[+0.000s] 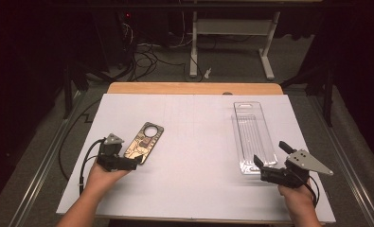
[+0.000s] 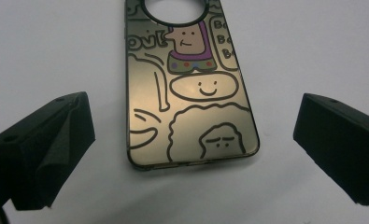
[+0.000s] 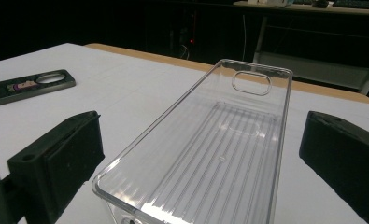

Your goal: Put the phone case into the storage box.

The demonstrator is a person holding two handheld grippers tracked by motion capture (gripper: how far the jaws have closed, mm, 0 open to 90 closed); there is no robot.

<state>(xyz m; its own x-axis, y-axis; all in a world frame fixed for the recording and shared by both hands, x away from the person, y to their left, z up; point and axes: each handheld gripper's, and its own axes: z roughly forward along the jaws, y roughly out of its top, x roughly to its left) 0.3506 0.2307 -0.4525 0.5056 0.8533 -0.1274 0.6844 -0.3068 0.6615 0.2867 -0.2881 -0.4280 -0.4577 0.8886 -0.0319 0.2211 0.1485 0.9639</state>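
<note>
White tabletop [image 1: 194, 142] carries a clear tray [image 1: 253, 136] on the right and a phone case [image 1: 144, 142] lying flat on the left. Right gripper [image 1: 270, 157] straddles the tray's near end, fingers wide, empty. Left gripper [image 1: 133, 161] spreads wide at the case's near end, gripping nothing.

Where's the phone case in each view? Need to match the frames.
High view: phone case lies left of centre on the white sheet, just ahead of the left gripper.
Left gripper view: centre, flat, between the open jaws, camera hole at the top edge.
Right gripper view: far left edge, beyond the clear tray.
Shared landmark: the white sheet under everything.
</note>
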